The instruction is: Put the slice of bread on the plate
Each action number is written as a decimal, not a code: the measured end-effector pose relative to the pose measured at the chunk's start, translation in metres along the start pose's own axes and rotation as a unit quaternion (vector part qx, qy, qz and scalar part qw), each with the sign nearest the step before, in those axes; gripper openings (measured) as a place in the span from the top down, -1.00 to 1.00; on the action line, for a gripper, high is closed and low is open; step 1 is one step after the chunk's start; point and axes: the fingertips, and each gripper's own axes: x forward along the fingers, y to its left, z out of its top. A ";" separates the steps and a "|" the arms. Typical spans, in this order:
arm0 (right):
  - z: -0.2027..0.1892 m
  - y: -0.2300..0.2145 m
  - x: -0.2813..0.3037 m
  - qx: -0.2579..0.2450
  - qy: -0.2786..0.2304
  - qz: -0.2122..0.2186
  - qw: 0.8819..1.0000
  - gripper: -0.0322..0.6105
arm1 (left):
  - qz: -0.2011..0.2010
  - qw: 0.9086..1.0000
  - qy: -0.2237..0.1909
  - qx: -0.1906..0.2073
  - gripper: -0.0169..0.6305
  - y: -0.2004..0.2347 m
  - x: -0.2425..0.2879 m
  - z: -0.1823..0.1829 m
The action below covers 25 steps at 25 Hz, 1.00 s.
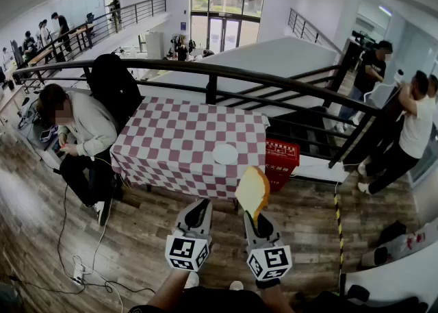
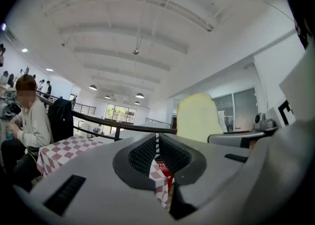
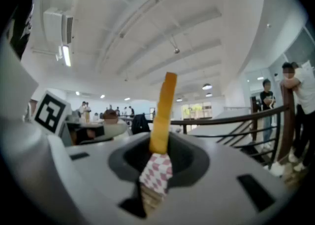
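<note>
In the head view my right gripper [image 1: 255, 217] is shut on the lower edge of a pale slice of bread [image 1: 252, 190], which stands upright above the wooden floor just short of the table. In the right gripper view the slice of bread [image 3: 164, 113] shows edge-on, rising from between the pads of the right gripper [image 3: 158, 151]. A small white plate [image 1: 225, 153] lies near the front right corner of the red-and-white checkered table [image 1: 171, 140]. My left gripper [image 1: 197, 211] is level beside the right one, and in its own view the left gripper [image 2: 157, 145] is shut with nothing between the jaws.
A seated person [image 1: 79, 130] is at the table's left end, with a cable [image 1: 65, 222] across the floor. A red box [image 1: 281, 159] stands at the table's right side. A dark railing [image 1: 274, 85] runs behind the table, and people [image 1: 404, 133] stand at the right.
</note>
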 end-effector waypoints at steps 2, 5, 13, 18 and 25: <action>-0.003 0.006 0.006 0.004 0.003 -0.003 1.000 0.60 | -0.006 1.000 0.001 0.001 0.83 0.007 0.000 0.002; -0.008 0.015 0.018 0.011 0.006 -0.008 1.000 0.60 | -0.015 1.000 0.004 -0.019 0.83 0.019 -0.001 0.006; -0.018 0.053 0.055 0.025 0.008 -0.013 1.000 0.60 | -0.037 0.998 0.015 0.051 0.83 0.054 -0.011 0.010; -0.035 0.066 0.063 0.018 0.029 -0.022 0.999 0.60 | -0.049 0.997 0.031 0.055 0.83 0.072 -0.013 -0.011; -0.052 0.029 0.090 0.033 0.050 -0.034 0.998 0.60 | -0.037 0.998 0.055 0.018 0.83 0.085 0.027 -0.036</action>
